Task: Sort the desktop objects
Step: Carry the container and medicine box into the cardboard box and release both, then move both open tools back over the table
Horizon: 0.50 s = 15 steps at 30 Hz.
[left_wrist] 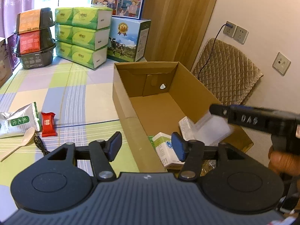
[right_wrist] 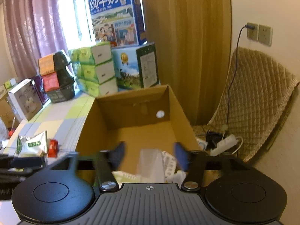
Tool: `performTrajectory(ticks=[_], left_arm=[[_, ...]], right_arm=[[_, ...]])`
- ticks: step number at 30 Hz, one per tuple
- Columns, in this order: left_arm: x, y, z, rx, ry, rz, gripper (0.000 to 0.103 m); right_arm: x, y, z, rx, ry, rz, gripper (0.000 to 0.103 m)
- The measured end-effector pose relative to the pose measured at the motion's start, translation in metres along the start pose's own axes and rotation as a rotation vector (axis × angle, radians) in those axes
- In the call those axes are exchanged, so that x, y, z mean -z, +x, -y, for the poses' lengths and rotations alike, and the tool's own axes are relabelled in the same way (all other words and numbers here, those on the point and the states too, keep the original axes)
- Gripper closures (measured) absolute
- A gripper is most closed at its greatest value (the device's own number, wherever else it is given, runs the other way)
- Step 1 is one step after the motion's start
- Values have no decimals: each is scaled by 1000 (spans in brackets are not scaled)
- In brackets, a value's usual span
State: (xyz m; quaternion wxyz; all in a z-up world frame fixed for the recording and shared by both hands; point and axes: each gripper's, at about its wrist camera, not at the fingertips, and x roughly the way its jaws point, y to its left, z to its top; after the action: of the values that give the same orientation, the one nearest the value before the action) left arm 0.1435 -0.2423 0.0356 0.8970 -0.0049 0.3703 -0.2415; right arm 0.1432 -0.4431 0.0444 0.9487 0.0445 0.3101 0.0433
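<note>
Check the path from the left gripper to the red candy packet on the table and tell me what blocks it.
Nothing visible does. The left gripper is open over the cardboard box's left wall; the red candy packet lies apart on open tablecloth, with the white spoon and foil pouch beside it.

An open brown cardboard box stands on the checked-cloth tabletop, at its right edge. Inside it, at the near end, lie a green-and-white carton, a clear plastic case and a white printed packet. Left of the box, on the cloth, a silver foil pouch lies beside a small red wrapped candy, with a pale plastic spoon in front of them. Behind the box stands a picture-printed milk carton case, a second one on top of it. Left of these sit stacked green tissue packs, then stacked black bowls. Right of the tabletop, a quilted beige chair cover hangs against the wall.
</note>
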Motion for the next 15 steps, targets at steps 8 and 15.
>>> performTrajectory(ticks=[8,15], left_arm=[[10,-16,-9,-9,-19,10,44],[25,-40,-20,-37,-35,19,39]], right_arm=[[15,-25,2,-1,48,2,35],[34,-54,-12,-19,54,-4,29]])
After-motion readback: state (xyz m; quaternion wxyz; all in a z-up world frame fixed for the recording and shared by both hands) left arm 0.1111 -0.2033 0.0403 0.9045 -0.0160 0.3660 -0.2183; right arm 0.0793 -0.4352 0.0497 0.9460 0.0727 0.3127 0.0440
